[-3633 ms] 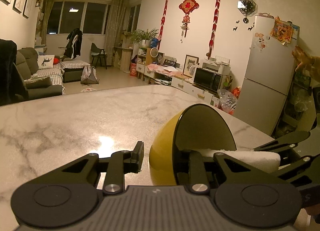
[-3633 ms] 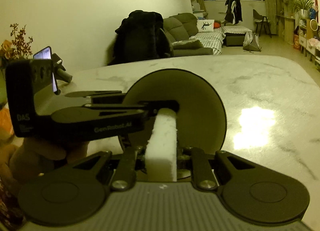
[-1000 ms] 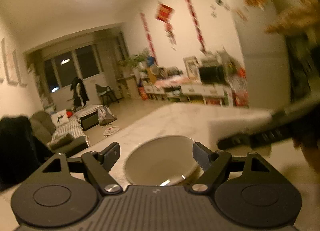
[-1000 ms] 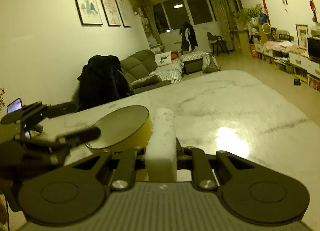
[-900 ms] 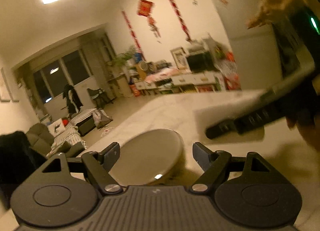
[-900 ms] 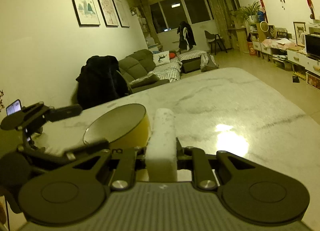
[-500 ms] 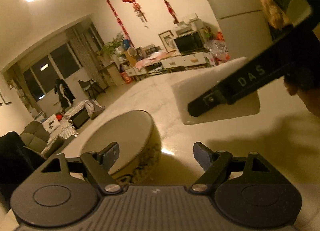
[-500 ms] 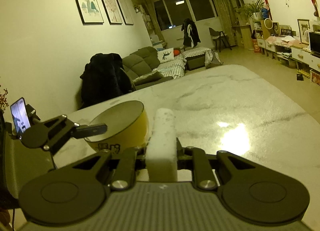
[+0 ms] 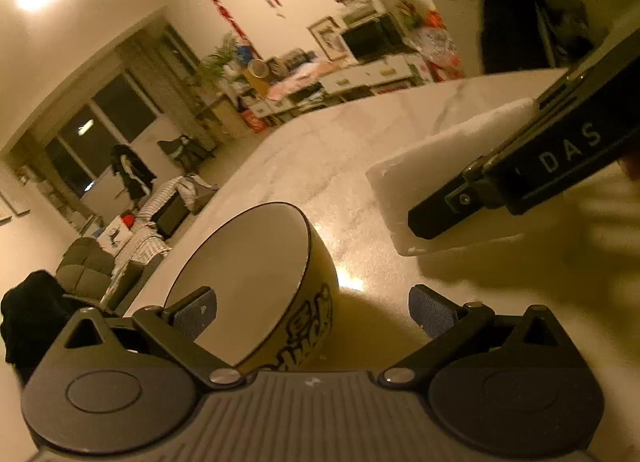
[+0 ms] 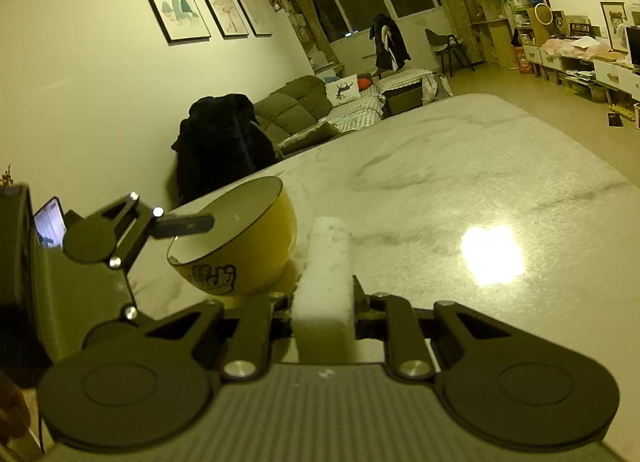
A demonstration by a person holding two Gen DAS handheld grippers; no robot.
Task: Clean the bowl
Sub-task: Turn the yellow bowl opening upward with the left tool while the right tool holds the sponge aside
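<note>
So the yellow bowl (image 10: 240, 246) is sitting on the marble table (image 10: 460, 182), left gripper (image 9: 312, 310) gaping wide around its rim, right gripper (image 10: 322, 302) squeezing a white sponge (image 10: 326, 262) beside it.

Your right gripper (image 10: 322, 304) clamps the white sponge (image 10: 326, 274) between both jaws. The yellow bowl (image 10: 236, 238) sits upright on the marble table (image 10: 460, 190) — your left gripper's finger (image 10: 184, 224) overlaps its rim.
</note>
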